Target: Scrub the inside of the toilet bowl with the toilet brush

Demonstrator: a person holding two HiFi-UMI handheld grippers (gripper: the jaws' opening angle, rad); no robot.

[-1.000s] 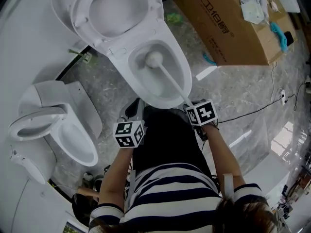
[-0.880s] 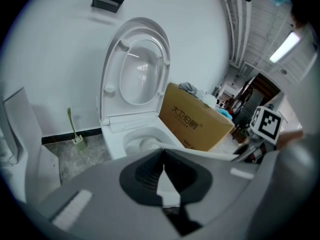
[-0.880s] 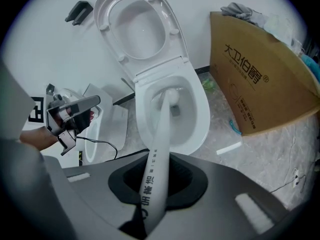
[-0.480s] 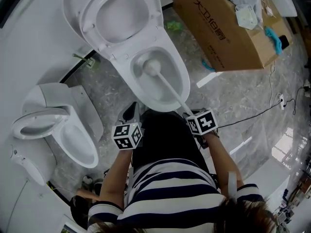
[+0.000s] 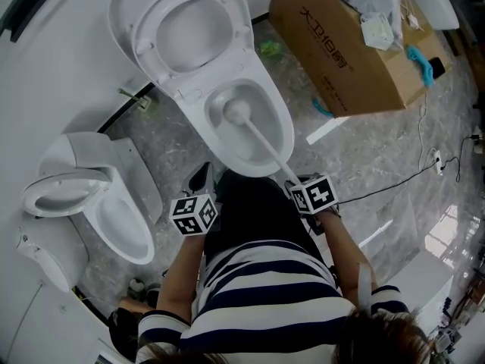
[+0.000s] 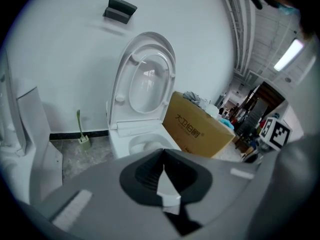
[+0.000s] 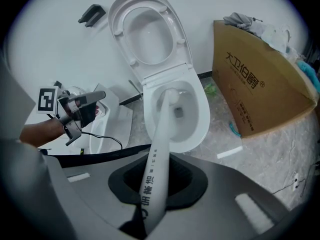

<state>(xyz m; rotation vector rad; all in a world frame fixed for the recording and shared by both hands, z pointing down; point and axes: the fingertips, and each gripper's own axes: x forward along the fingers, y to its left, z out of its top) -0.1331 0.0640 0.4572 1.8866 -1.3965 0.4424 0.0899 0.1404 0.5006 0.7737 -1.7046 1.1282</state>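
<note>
One long white plastic toilet brush (image 5: 261, 139) rests head-down in the white ceramic toilet bowl (image 5: 288, 127), handle pinched by the right gripper (image 7: 155, 181); left gripper (image 6: 165, 184) pressed together, empty.

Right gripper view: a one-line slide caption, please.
Right gripper shut on the toilet brush, its head inside the open toilet bowl.

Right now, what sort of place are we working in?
Probably a workshop or test space, not a home bathroom: the open toilet holding the toilet brush has a second toilet right beside it with no partition, and a large cardboard box of clutter sits on the stone-look floor nearby.
</note>
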